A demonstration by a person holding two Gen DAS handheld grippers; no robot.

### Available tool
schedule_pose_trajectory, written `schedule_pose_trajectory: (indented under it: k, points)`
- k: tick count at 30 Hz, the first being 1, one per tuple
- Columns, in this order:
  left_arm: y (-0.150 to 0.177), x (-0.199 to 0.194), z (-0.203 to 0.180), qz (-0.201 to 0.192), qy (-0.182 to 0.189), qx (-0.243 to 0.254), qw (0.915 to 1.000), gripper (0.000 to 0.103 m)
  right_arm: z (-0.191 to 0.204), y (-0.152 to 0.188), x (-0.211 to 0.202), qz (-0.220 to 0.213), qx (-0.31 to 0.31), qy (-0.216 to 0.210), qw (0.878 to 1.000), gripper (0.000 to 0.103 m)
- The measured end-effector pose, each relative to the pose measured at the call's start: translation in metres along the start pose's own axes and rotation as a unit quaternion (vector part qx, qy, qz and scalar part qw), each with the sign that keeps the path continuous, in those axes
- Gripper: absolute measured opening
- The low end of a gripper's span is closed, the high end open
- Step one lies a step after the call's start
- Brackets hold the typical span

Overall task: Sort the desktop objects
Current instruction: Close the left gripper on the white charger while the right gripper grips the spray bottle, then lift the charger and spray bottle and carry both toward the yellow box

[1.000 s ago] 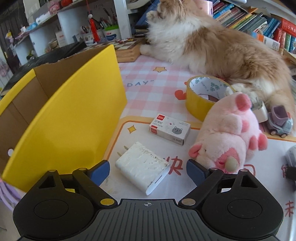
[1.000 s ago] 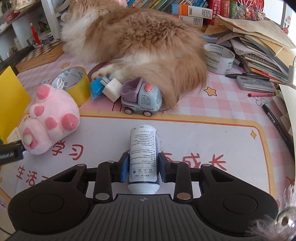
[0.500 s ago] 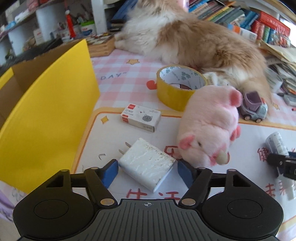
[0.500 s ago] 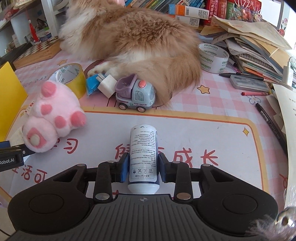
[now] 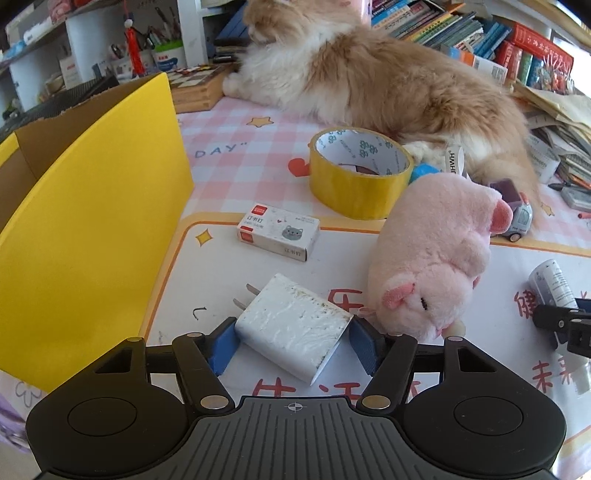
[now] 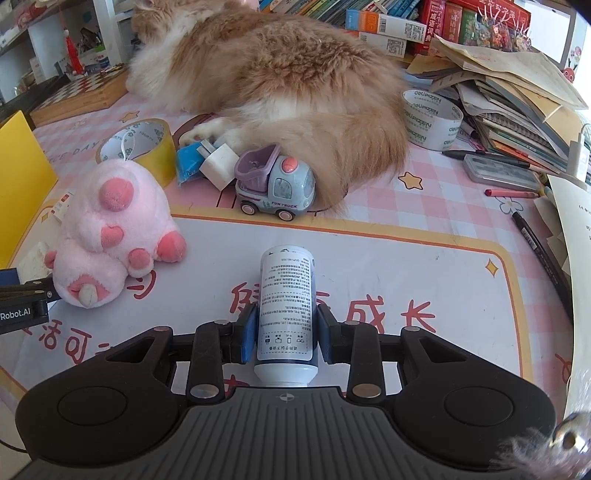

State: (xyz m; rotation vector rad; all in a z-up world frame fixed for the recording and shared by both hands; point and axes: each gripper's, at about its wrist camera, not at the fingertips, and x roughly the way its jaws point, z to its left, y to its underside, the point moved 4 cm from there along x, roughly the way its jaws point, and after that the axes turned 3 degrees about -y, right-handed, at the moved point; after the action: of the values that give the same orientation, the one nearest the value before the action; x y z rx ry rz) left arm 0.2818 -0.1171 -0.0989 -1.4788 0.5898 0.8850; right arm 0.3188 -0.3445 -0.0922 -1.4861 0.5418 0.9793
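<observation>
Cluttered pink desk mat [image 5: 221, 280], cat [image 5: 369, 81] lounging behind: left gripper [image 5: 292, 341] closing its pads against rigid, light white charger [image 5: 291, 328] flanks; right gripper [image 6: 285, 338] clamping smooth, probably slippery bottle [image 6: 286, 299] mid-body, both lying on mat

Bright daylight in both views, coming from upper right; window area top right of the right wrist view is blown out. Shadows soft and short under the plush [image 6: 110, 236] and toy truck [image 6: 275, 188]. Mild glare on the mat [image 6: 406, 266]. Strong fisheye bending at edges, dark corners. Centre sharp; shelves [image 5: 74, 48] and books [image 6: 406, 22] slightly soft. Blurry fuzz at bottom right of the right view.
</observation>
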Motion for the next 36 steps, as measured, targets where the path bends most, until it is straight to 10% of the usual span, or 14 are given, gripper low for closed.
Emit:
schedule_pose_trajectory:
  k: [36]
  points:
    - [-0.007,-0.099,0.010,-0.095,0.097,-0.021,0.9906,0.065,0.028,0.004,-0.045,-0.034,-0.017,-0.037,0.999,0.030]
